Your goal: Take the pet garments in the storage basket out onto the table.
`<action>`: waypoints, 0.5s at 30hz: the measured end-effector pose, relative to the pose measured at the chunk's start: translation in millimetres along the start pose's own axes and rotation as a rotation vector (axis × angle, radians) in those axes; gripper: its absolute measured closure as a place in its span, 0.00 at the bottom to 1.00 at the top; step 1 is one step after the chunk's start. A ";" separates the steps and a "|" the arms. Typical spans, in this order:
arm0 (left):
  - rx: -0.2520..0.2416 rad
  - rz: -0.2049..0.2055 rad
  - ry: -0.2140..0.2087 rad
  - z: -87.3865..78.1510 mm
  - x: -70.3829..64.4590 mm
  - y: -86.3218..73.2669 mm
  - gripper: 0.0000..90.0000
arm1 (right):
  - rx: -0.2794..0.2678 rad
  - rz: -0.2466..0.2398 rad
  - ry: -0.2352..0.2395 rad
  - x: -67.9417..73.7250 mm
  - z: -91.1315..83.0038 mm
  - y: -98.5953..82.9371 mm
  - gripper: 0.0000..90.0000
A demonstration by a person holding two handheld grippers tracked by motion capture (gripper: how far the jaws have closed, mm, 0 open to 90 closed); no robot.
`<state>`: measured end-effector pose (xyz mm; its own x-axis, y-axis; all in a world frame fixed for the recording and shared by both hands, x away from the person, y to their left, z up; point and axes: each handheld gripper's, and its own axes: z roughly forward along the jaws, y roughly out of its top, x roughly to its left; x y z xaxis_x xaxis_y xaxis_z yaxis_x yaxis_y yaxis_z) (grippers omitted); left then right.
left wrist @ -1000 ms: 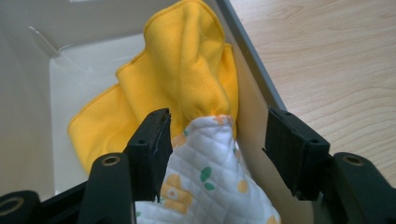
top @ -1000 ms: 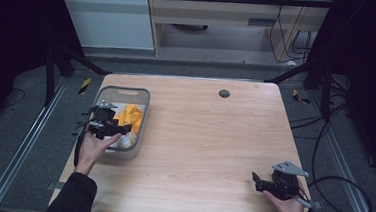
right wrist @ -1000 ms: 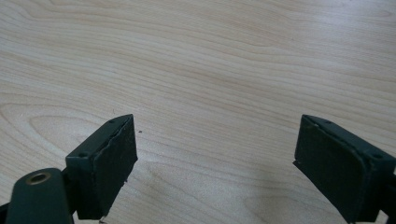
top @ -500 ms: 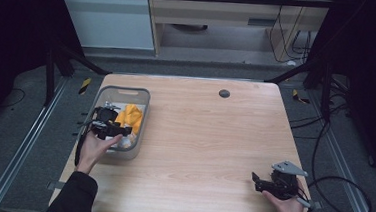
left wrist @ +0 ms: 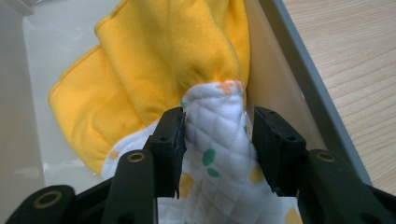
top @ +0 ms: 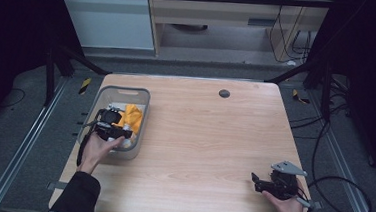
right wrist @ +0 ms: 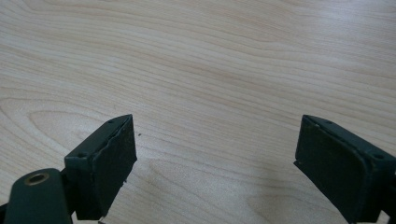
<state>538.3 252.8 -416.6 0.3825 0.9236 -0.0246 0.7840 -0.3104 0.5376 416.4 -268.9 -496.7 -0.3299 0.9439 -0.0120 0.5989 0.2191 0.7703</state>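
Note:
A grey plastic bin (top: 127,89) stands at the table's left side. A yellow cloth (left wrist: 163,56) and a white quilted cloth (left wrist: 217,116) with green and orange dots lie bunched inside it. My left gripper (left wrist: 215,135) reaches into the bin, its jaws pressed on either side of a raised fold of the white cloth. From above, the left gripper (top: 125,131) sits beside the yellow cloth (top: 133,116). My right gripper (right wrist: 215,149) stands open just above bare wood. The high view puts the right gripper (top: 256,183) near the table's front right corner.
The wooden table (top: 209,137) has a small dark round disc (top: 224,93) near its far edge. The bin's right wall (left wrist: 299,79) runs close beside the left jaws. Cables (top: 340,197) trail on the floor off the right edge.
The left gripper has shifted slightly toward the person inside the bin, with the white cloth bunched between its jaws. The right gripper has not moved.

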 end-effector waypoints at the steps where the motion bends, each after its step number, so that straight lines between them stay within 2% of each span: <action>1: 0.000 -0.002 0.001 0.3 0.3 0.0 0.63 | 0.004 0.002 0.004 0.4 -0.1 0.0 0.14; 6: 0.021 -0.012 0.000 2.7 2.0 0.7 0.69 | 0.009 0.000 0.003 0.6 0.5 -0.4 0.13; 10: 0.037 -0.012 -0.003 4.0 3.8 1.3 0.79 | 0.009 0.004 0.007 0.5 0.0 -0.1 0.13; 15: 0.032 -0.017 0.000 2.8 5.1 0.9 0.86 | 0.007 0.000 0.003 0.1 0.4 -0.1 0.13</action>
<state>542.3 256.6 -418.6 0.3685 0.9290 -0.0332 0.8056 -0.3013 0.5101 416.5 -268.7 -497.0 -0.3320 0.9432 -0.0103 0.6039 0.2209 0.7658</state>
